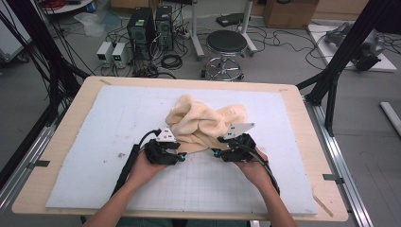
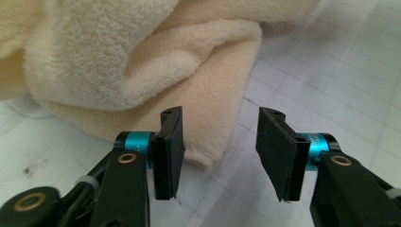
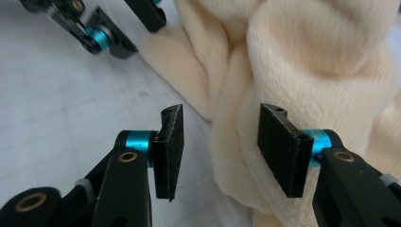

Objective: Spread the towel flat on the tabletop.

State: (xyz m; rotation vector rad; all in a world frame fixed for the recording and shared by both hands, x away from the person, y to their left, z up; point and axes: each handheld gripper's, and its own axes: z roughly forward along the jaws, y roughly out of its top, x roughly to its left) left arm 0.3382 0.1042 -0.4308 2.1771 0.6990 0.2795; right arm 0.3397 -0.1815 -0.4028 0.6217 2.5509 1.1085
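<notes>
Cream fleece, bunched in a heap: from the high view the blanket (image 1: 204, 122) sits mid-frame on the white gridded mat (image 1: 118, 118), with the left gripper (image 1: 176, 153) and right gripper (image 1: 218, 151) at its near edge. In the left gripper view the jaws gape wide, holding nothing, a flat corner flap (image 2: 215, 118) between them; probably the easiest hold. The right gripper view shows jaws equally spread, empty, around a thick fold (image 3: 227, 142). Looks soft, light, floppy.
</notes>
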